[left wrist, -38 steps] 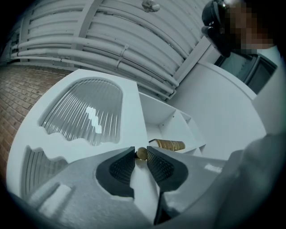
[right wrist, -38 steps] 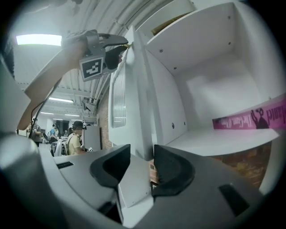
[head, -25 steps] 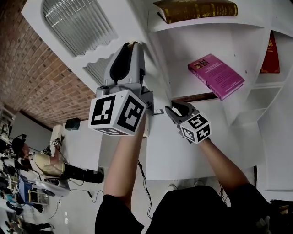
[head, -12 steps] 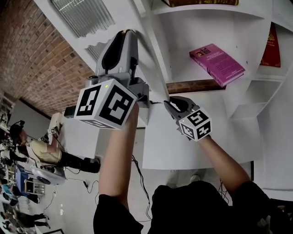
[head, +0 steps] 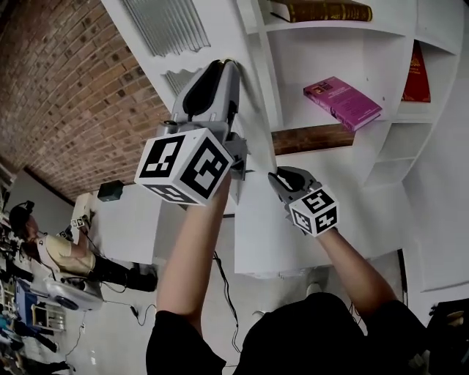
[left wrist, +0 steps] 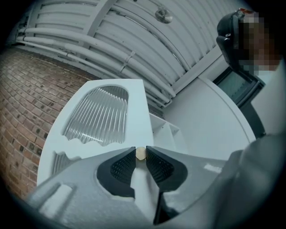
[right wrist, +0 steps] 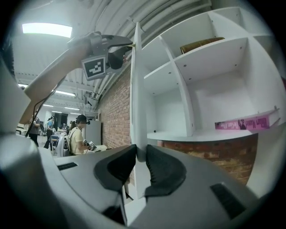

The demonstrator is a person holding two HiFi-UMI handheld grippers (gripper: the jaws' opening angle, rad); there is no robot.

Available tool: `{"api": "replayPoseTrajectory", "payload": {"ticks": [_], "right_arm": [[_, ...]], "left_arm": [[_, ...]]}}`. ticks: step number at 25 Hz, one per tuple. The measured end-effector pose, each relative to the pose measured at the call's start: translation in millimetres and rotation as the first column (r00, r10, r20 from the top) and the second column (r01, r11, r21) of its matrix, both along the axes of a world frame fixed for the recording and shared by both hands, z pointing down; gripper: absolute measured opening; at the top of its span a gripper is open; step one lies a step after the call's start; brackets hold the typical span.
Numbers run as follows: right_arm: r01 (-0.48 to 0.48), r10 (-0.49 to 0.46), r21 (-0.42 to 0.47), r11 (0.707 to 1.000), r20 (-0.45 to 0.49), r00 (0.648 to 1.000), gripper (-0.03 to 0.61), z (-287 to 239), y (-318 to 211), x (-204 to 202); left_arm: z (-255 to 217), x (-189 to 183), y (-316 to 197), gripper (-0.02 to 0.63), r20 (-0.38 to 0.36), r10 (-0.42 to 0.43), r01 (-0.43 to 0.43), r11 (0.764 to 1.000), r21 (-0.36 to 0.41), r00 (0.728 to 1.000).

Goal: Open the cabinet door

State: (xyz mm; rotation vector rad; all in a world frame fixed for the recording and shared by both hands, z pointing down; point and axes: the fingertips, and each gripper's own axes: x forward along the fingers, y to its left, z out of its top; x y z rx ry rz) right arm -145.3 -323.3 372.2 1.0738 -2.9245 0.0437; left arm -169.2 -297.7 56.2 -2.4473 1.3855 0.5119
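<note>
So our left gripper (left wrist: 140,150) has its jaws pinched in narrow on a little tan knob (left wrist: 140,154), which sits right between the tips, and they've just been closing in on it. The knob sticks out near the edge of the white cabinet door (left wrist: 134,100), and past it we get the door's ribbed glass panel (left wrist: 96,118) with the wavy bottom edge. Our right gripper (right wrist: 137,153) is lower down on the same door, jaws clamped narrow on its thin front edge with the edge filling the gap between the pads. Those have just been closing too. From that gripper's view the door is dead edge-on, running straight up to where the left gripper grips it. The door itself stands swung out from the white shelf unit (head: 344,31), so the compartments are in plain sight. Inside, a pink book (head: 342,102) lies flat on one shelf, a brown book (head: 322,11) lies on the shelf above it, and a red one (head: 415,73) stands off to the right. There's a brick wall (head: 66,95) behind the door, and a person (right wrist: 79,134) further back in the room.
</note>
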Motion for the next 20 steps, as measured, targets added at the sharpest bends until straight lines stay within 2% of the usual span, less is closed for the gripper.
{"api": "replayPoseTrajectory", "payload": {"ticks": [3,20], "right_arm": [[-0.026,0.026,-0.004,1.0,-0.018,0.999,0.071,-2,13,-8],[-0.101,0.104,-0.073,0.992,0.044,0.994,0.067,-2,75,-47]], "left_arm": [[-2,-9,12,0.083,-0.008,0.027,-0.027,1.0,-0.004,1.0],[-3,-54,64,0.083,-0.035,0.127,-0.128,0.992,-0.011,0.991]]}}
